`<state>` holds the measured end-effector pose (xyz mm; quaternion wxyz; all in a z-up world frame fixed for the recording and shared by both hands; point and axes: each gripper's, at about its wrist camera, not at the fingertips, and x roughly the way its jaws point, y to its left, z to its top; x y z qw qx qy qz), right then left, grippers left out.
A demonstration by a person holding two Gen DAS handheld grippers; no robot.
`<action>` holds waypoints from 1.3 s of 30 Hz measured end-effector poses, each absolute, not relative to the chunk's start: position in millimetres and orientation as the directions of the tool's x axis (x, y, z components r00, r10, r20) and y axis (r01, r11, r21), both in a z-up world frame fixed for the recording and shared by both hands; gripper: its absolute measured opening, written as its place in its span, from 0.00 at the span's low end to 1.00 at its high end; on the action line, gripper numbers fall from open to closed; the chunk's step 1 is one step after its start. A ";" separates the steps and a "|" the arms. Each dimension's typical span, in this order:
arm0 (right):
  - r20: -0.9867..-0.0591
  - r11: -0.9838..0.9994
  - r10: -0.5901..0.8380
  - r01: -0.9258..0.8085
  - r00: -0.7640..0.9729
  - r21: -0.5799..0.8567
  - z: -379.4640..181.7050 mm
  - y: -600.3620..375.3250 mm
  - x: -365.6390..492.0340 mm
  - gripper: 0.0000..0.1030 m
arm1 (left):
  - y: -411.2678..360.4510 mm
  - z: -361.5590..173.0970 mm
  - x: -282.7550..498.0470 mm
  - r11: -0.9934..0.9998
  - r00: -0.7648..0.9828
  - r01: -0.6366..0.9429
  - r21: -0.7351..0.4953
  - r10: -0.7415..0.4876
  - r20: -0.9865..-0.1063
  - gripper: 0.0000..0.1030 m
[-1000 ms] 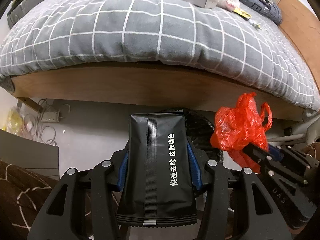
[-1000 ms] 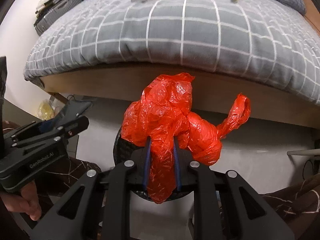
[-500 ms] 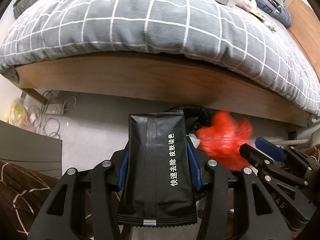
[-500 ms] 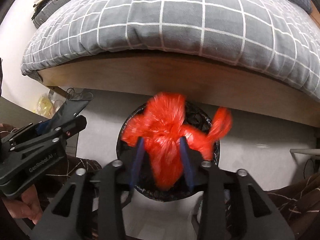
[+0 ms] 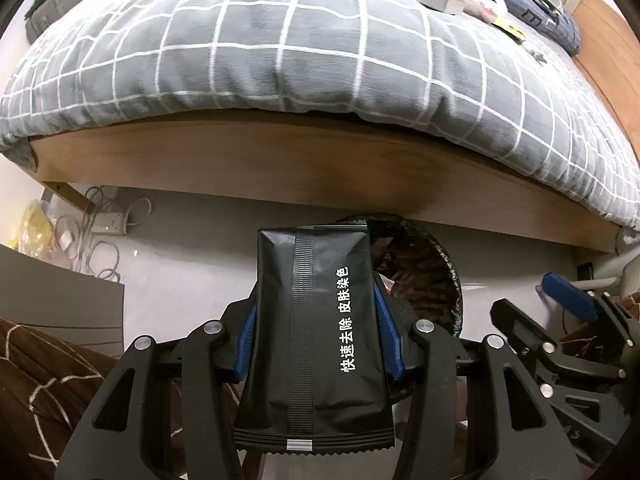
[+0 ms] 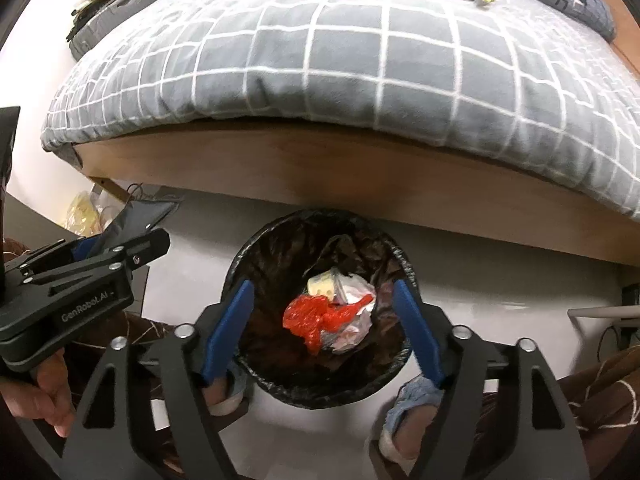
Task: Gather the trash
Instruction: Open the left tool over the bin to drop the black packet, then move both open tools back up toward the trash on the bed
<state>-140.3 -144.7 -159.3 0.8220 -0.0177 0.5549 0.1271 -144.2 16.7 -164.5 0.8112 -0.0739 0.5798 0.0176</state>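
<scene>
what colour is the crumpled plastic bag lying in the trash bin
Bright red. The plastic bag shows best in the right wrist view, inside the black-lined trash bin.

One bin (image 6: 320, 392), one red bag (image 6: 316, 316), one black pouch (image 5: 316, 336), two grippers.

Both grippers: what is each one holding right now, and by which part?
The left gripper clamps the black pouch by its long side edges. The right gripper, its jaws just opened, holds nothing; the red bag lies in the bin.
</scene>
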 end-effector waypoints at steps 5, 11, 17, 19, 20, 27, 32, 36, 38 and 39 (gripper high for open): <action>-0.906 0.974 0.166 -0.208 0.390 0.089 -153.0 -162.1 -143.7 0.80 | 6.3 -165.8 -141.3 0.990 0.326 -0.089 -0.106 -0.072 -0.943 0.47; -0.893 0.983 0.137 -0.167 0.428 0.071 -147.0 -182.2 -146.0 0.89 | -12.0 -166.2 -136.1 0.992 0.326 -0.056 -0.110 -0.086 -0.941 0.47; -0.883 0.990 0.124 -0.117 0.453 0.079 -141.6 -204.5 -146.7 0.91 | -33.4 -166.8 -133.7 0.993 0.320 -0.020 -0.115 -0.102 -0.942 0.47; -0.881 0.991 0.118 -0.106 0.458 0.078 -140.7 -209.6 -147.1 0.91 | -40.2 -167.3 -132.8 0.993 0.317 -0.005 -0.114 -0.107 -0.942 0.47; -0.880 0.992 0.116 -0.101 0.460 0.078 -140.8 -211.1 -147.2 0.91 | -43.3 -167.6 -133.2 0.993 0.315 0.001 -0.116 -0.110 -0.943 0.47; -0.878 0.994 0.110 -0.070 0.466 0.088 -138.9 -225.0 -147.5 0.92 | -61.4 -170.7 -131.3 0.995 0.318 0.031 -0.098 -0.103 -0.942 0.53; -0.877 0.994 0.112 -0.065 0.468 0.092 -138.0 -225.9 -146.5 0.92 | -66.9 -169.0 -131.7 0.995 0.332 0.043 -0.084 -0.094 -0.939 0.67; -0.876 0.994 0.112 -0.066 0.470 0.092 -137.2 -225.7 -146.1 0.92 | -67.1 -164.4 -133.1 0.996 0.342 0.038 -0.084 -0.092 -0.935 0.77; -0.875 0.994 0.112 -0.065 0.471 0.092 -136.7 -225.7 -144.8 0.92 | -65.9 -161.5 -133.0 0.996 0.349 0.032 -0.086 -0.092 -0.933 0.82; -0.875 0.994 0.113 -0.064 0.472 0.094 -136.2 -225.7 -145.5 0.92 | -64.8 -159.5 -133.4 0.996 0.356 0.028 -0.088 -0.092 -0.930 0.85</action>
